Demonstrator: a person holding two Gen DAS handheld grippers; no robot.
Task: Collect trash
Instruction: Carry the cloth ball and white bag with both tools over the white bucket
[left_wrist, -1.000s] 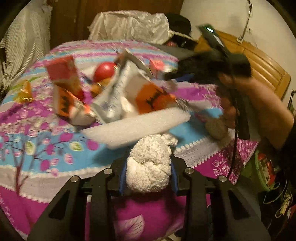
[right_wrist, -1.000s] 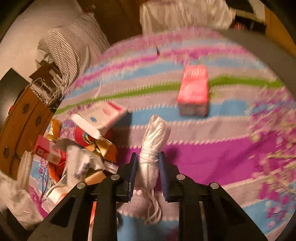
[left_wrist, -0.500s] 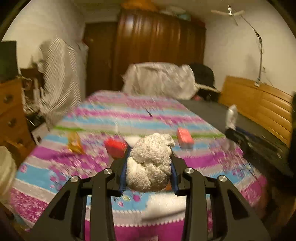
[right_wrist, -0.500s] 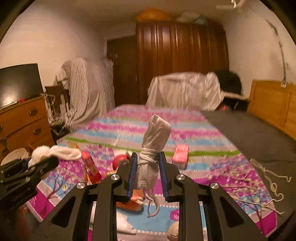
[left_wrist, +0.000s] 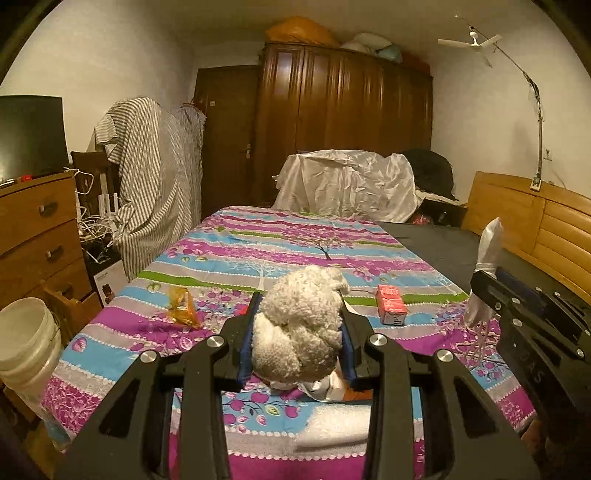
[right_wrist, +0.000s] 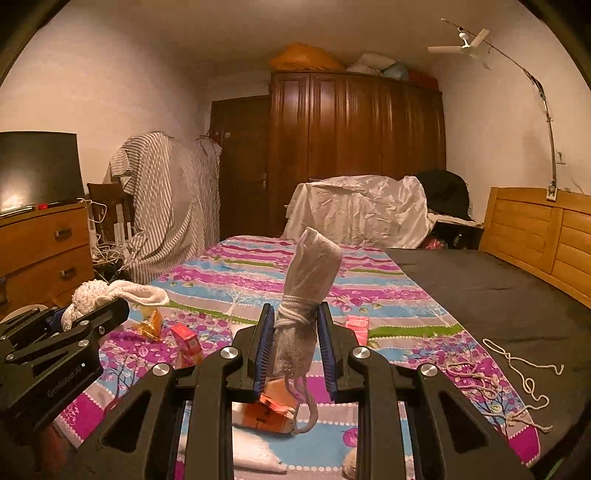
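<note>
Left gripper (left_wrist: 297, 332) clamps a fluffy white wad (left_wrist: 299, 325); "GeoRobot.AI" is printed on its body. Right gripper (right_wrist: 295, 343) grips a string-tied grey bundle (right_wrist: 303, 302) above the bed (right_wrist: 369, 280). Red carton (left_wrist: 391, 304) label unreadable.

hand-held grippers: two showing, left (left_wrist: 297, 334) and right (right_wrist: 295, 341) | fluffy cloth wads: one sitting in the left (left_wrist: 299, 325) | tied white bundles: one sitting in the right (right_wrist: 306, 295) | red cartons on the bed: at least two lying (left_wrist: 391, 305) (right_wrist: 188, 341) | orange wrappers: one lying (left_wrist: 181, 303) | white buckets: one standing (left_wrist: 26, 339)
</note>
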